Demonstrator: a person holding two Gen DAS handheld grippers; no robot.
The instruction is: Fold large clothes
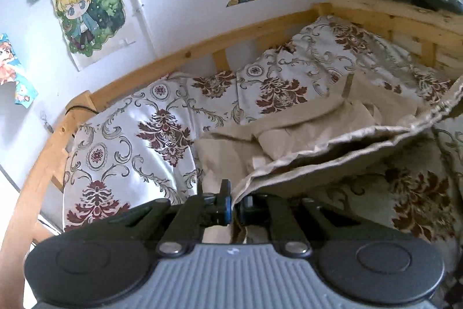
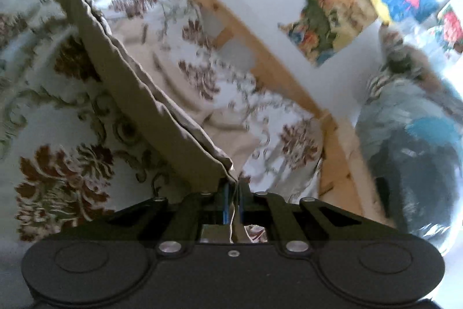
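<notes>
The beige garment [image 1: 332, 141] is stretched above the floral bedspread [image 1: 130, 135], pinched by left gripper [image 1: 234, 204] and right gripper [image 2: 234, 193]; thin bites could be lost under tension.

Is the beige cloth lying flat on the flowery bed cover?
No, the beige cloth has one edge lifted and stretched above the flowery bed cover, pinched in the left gripper.

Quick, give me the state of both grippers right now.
Left gripper: shut on the beige garment, pinching its edge.
Right gripper: shut on the same garment's other end, edge taut between the two.
</notes>
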